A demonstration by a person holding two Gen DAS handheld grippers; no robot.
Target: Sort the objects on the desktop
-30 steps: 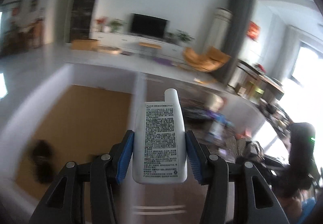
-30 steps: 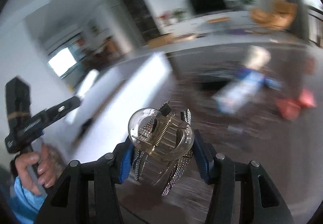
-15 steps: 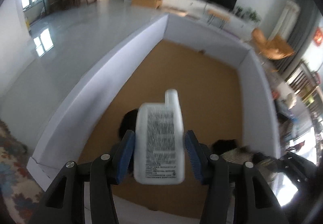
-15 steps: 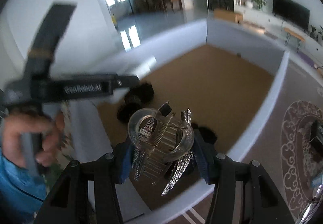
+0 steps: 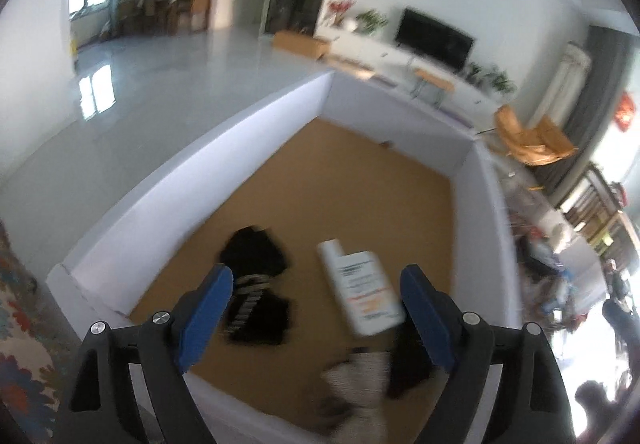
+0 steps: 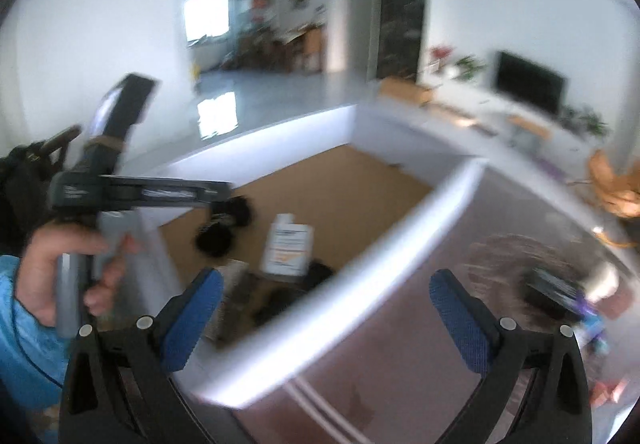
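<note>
The left hand-held gripper has its blue-padded jaws spread wide and opening further, with nothing pinched between them. Past the jaws, in the lower middle of the left wrist view, a flat white plastic bottle with a narrow cap and a printed label with orange marks lies on its side, clear of both pads. It rests on the cork-brown floor of a shallow white-walled box. Left of the bottle are black, soft-looking lumps with a ribbed silvery piece among them, too blurred to name. At the lower edge of that frame lies a pale speckled object, possibly a glittery hair clip.

The right hand-held gripper is also spread to its widest, jaws opening and empty. Between them in the right wrist view runs the smooth white rim of the box, with the bottle lying inside it at the frame's centre. To the right of the box is a glossy brown table. At left in that frame, a person's hand in a blue sleeve grips the handle of the left hand-held gripper.
</note>
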